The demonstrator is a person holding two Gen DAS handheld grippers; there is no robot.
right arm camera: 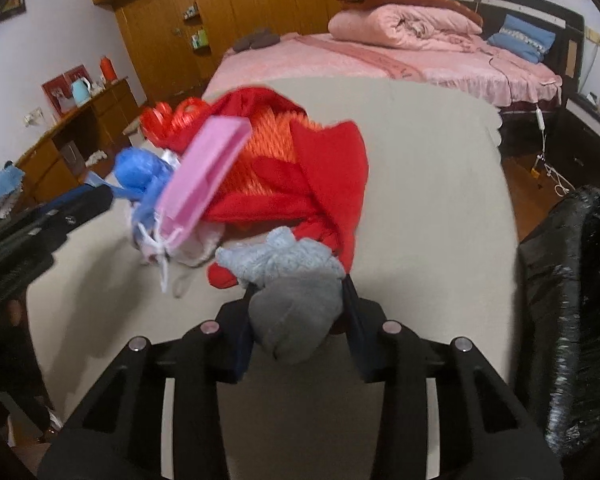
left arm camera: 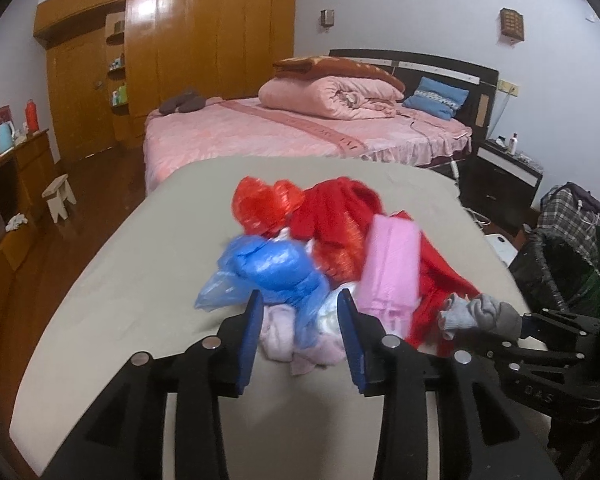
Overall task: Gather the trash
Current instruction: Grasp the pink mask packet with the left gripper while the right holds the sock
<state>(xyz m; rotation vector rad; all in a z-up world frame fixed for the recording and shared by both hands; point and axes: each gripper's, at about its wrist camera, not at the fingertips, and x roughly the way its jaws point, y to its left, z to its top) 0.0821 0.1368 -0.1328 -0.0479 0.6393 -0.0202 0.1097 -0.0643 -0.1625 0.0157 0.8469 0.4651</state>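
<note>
A pile lies on the beige table (left arm camera: 140, 264): a blue plastic bag (left arm camera: 268, 272), a red plastic bag (left arm camera: 266, 204), red cloth (left arm camera: 340, 216), a pink paper bag (left arm camera: 390, 268) and pale pink cloth (left arm camera: 284, 336). My left gripper (left arm camera: 300, 312) is open, its fingers on either side of the blue bag's lower end. My right gripper (right arm camera: 300, 304) is shut on a grey sock (right arm camera: 296, 300) at the pile's near right edge; it shows in the left wrist view (left arm camera: 480, 314) too. The pile also shows in the right wrist view, with the pink bag (right arm camera: 204, 168) and red cloth (right arm camera: 320, 168).
A bin lined with a black bag (right arm camera: 572, 304) stands right of the table. Behind is a pink bed (left arm camera: 284, 132) with a rolled quilt, a wooden wardrobe (left arm camera: 180, 52), a dark nightstand (left arm camera: 500, 172), a sideboard (left arm camera: 16, 176) and a small stool (left arm camera: 60, 198).
</note>
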